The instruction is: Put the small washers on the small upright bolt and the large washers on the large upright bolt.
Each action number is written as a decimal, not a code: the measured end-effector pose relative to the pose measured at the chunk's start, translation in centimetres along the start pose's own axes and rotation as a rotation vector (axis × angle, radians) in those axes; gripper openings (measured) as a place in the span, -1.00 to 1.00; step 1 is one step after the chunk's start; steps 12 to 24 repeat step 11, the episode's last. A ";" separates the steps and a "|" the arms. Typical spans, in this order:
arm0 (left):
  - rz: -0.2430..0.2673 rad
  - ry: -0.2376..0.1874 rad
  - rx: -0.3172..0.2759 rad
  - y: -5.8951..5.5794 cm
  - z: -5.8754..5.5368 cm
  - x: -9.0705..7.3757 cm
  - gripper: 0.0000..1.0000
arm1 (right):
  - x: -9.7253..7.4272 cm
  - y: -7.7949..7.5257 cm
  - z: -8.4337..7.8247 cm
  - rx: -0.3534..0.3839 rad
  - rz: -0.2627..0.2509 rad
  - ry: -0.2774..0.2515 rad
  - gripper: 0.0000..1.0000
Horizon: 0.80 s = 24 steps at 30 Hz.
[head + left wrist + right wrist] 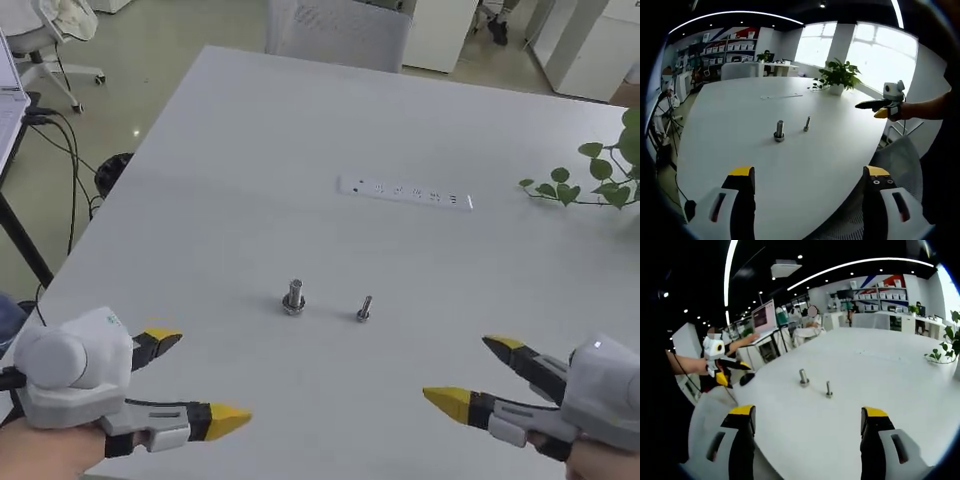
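Note:
Two bolts stand upright near the middle of the white table [300, 180]. The large bolt [294, 297] [779, 130] [804, 377] has washers stacked at its base. To its right stands the small bolt [364, 309] [807, 124] [829, 389]. My left gripper [195, 380] [809, 179] is open at the front left edge, well short of the bolts, with nothing between its yellow-tipped fingers. My right gripper [472, 372] [806, 420] is open at the front right, also holding nothing. Each gripper appears in the other's view, the right gripper [880, 106] and the left gripper [730, 371].
A white power strip [405, 191] lies beyond the bolts. A leafy plant [595, 175] reaches in from the right edge. A grey chair [335, 30] stands at the far side, and cables and a desk leg [25, 235] are at the left. A person sits at a laptop [765, 317].

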<state>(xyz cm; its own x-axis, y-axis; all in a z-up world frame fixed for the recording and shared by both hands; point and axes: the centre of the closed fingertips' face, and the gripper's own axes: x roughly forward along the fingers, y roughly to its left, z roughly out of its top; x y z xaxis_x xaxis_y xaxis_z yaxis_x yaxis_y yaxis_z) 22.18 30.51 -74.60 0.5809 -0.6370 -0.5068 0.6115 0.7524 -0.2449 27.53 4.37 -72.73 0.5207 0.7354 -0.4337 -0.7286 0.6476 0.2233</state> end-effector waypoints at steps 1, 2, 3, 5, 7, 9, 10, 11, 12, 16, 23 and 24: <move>-0.001 0.000 0.000 0.0 0.0 0.0 0.79 | -0.1 0.0 0.0 -0.001 0.001 -0.002 0.77; -0.001 -0.002 -0.003 -0.2 0.0 0.0 0.79 | -0.2 0.0 -0.1 -0.002 0.003 -0.004 0.78; -0.003 -0.008 -0.018 -0.3 0.0 0.0 0.79 | -0.2 0.0 -0.2 -0.006 0.003 -0.003 0.80; -0.011 -0.052 -0.093 -0.6 0.4 -0.1 0.80 | -0.3 0.2 -0.7 -0.021 0.002 0.014 0.84; 0.001 -0.063 -0.089 -0.2 0.3 -0.5 0.82 | -0.4 0.3 -1.1 -0.014 0.006 0.016 0.87; 0.005 -0.070 -0.109 -0.1 0.3 -0.7 0.81 | -0.4 0.5 -1.4 0.001 0.008 0.011 0.91; 0.006 -0.072 -0.112 -0.1 0.3 -0.8 0.81 | -0.4 0.6 -1.6 0.008 0.009 0.015 0.92; 0.009 -0.071 -0.111 0.0 0.3 -0.8 0.81 | -0.4 0.7 -1.7 0.006 0.008 0.017 0.92; 0.009 -0.071 -0.111 0.0 0.3 -0.8 0.81 | -0.4 0.7 -1.7 0.006 0.008 0.017 0.92; 0.009 -0.071 -0.111 0.0 0.3 -0.8 0.81 | -0.4 0.7 -1.7 0.006 0.008 0.017 0.92; 0.009 -0.071 -0.111 0.0 0.3 -0.8 0.81 | -0.4 0.7 -1.7 0.006 0.008 0.017 0.92; 0.009 -0.071 -0.111 0.0 0.3 -0.8 0.81 | -0.4 0.7 -1.7 0.006 0.008 0.017 0.92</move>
